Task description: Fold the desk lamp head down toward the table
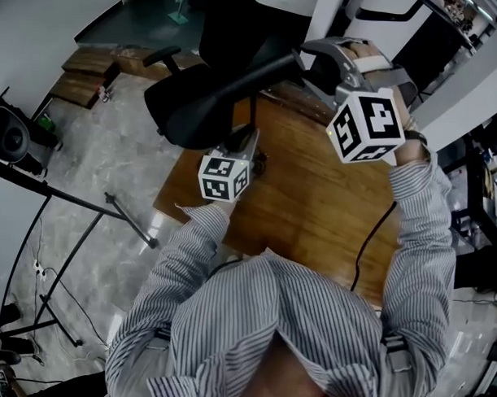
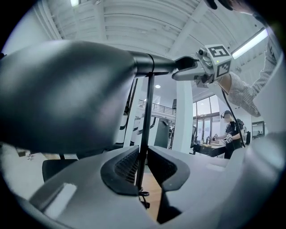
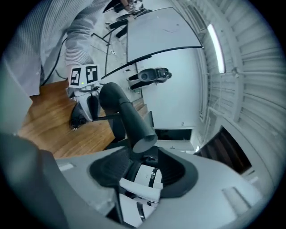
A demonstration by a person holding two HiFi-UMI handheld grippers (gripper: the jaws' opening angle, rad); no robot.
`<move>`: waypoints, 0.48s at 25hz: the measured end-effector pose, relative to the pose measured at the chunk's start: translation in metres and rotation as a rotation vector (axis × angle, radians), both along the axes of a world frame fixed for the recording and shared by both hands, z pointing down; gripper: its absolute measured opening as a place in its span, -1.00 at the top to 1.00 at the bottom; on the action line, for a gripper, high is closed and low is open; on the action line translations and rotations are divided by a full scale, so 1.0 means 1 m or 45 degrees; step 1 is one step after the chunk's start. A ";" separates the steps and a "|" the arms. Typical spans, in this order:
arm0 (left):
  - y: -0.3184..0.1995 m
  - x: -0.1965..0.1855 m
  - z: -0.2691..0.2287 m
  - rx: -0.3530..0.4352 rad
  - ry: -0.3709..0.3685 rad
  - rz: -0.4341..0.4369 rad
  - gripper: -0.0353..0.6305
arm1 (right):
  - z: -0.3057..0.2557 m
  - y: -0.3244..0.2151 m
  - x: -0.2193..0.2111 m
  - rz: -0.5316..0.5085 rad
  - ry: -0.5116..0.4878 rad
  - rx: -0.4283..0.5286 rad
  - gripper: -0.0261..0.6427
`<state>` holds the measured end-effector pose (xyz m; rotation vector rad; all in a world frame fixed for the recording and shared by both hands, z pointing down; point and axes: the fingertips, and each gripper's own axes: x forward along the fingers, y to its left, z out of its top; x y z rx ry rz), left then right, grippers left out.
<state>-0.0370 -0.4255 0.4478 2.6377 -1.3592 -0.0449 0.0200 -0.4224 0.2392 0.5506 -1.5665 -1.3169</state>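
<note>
Wooden table (image 1: 313, 204) lay beneath. Your left gripper (image 1: 250, 146) had its fingers closed on the thin lamp stem (image 2: 145, 125); your right gripper (image 1: 312, 61) clasped the tail end of the lamp head (image 3: 129, 116), raised above the table.

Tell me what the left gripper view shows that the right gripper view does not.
Only the left gripper view: the right gripper and a person far behind. Only the right gripper view: the left gripper and a white thing beyond the right jaws. Both: the lamp head, gripped at its neck by the right gripper; the pole, clamped by the left; the table.
</note>
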 end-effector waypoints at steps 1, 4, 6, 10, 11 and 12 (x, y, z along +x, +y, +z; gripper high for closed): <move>0.002 -0.001 0.000 0.001 -0.003 -0.008 0.71 | 0.000 -0.002 0.005 0.030 -0.092 0.007 0.33; 0.012 -0.008 0.006 -0.005 -0.015 -0.040 0.71 | 0.007 -0.003 0.018 0.120 -0.478 -0.038 0.33; 0.022 -0.012 0.008 -0.012 -0.004 -0.041 0.71 | 0.019 0.004 0.020 0.130 -0.807 -0.159 0.33; 0.050 -0.015 0.000 -0.015 0.015 0.003 0.77 | 0.072 0.030 0.015 0.123 -1.397 -0.542 0.36; 0.058 -0.017 -0.001 -0.018 0.018 0.007 0.77 | 0.092 0.038 0.011 0.145 -1.507 -0.630 0.40; 0.066 -0.020 0.000 -0.025 0.026 0.012 0.78 | 0.112 0.045 0.007 0.177 -1.595 -0.702 0.45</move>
